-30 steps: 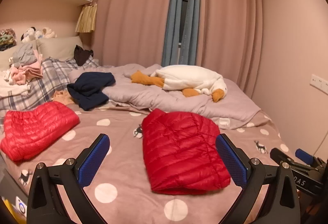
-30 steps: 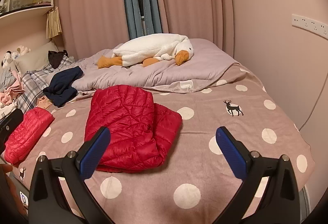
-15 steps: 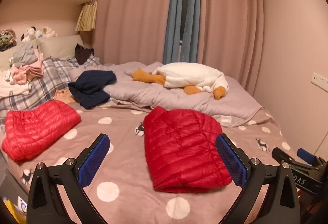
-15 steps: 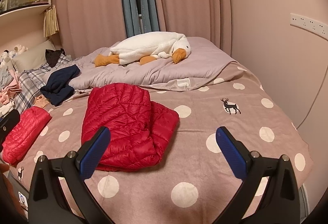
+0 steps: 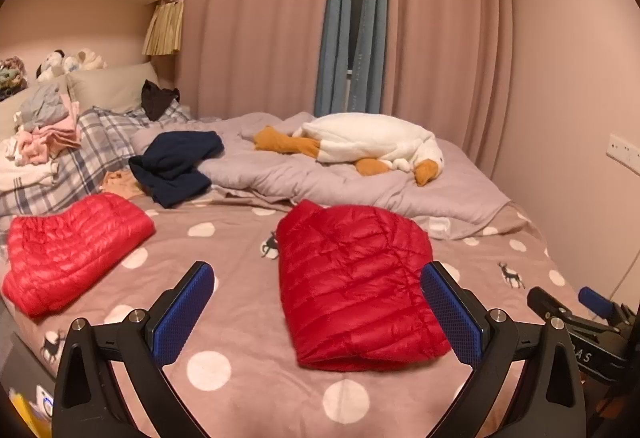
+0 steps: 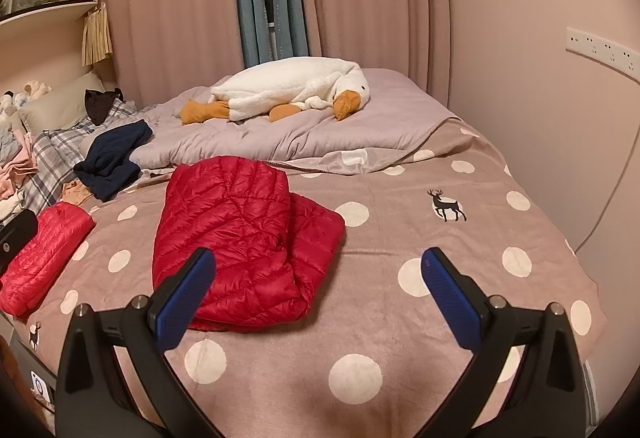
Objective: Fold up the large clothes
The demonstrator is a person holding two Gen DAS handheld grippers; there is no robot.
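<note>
Both grippers, left [image 5: 316, 312] and right [image 6: 318, 298], hung wide open and empty above the polka-dot bedspread [image 6: 400, 326], likely because the folded red down jacket [image 5: 356, 286] lay finished between them, a 2nd red jacket [image 5: 72, 250] well apart.

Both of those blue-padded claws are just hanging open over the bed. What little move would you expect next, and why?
Probably reaching toward the crumpled navy garment. Both red quilted puffer jackets, the middle one and the one at the left edge, already lie folded on the polka-dot bedspread, and the left gripper and right gripper are open and empty.
</note>
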